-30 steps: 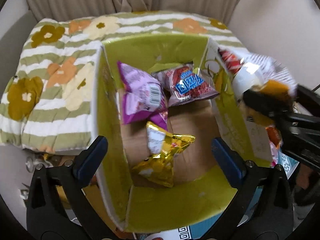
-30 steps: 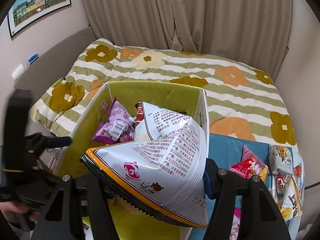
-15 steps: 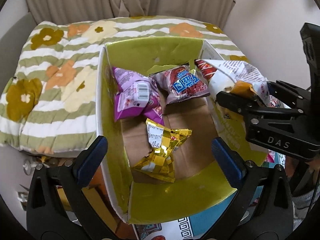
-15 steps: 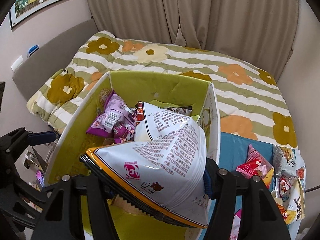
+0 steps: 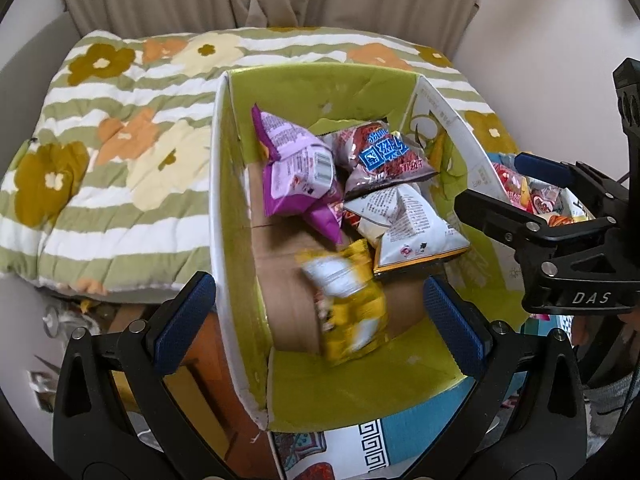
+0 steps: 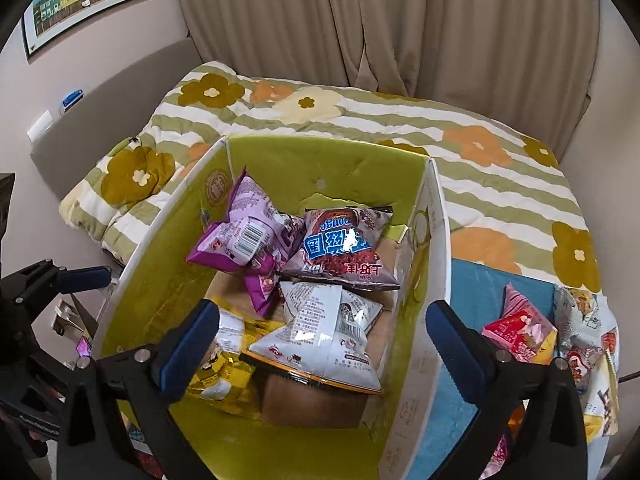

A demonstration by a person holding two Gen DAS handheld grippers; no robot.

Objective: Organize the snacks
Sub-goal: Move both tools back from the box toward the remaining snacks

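Note:
An open cardboard box with green inner walls (image 5: 304,92) (image 6: 288,160) holds a purple bag (image 5: 296,168) (image 6: 240,236), a dark red bag with a blue label (image 5: 384,156) (image 6: 340,248), a white bag with an orange edge (image 5: 412,224) (image 6: 324,332) and a blurred yellow bag (image 5: 348,308) (image 6: 224,356). My left gripper (image 5: 320,320) is open and empty over the box's near end. My right gripper (image 6: 320,340) is open and empty just above the white bag; it shows in the left wrist view (image 5: 516,192) at the box's right wall.
A floral striped quilt (image 6: 400,120) covers the bed behind the box. Several loose snack bags (image 6: 520,328) lie on a blue surface (image 6: 472,280) right of the box. Curtains hang behind. Clutter lies on the floor at left (image 5: 60,320).
My right gripper opened and let go of the white bag, which now lies in the box. The yellow bag is shifting, blurred. The right gripper drew back toward the right wall.

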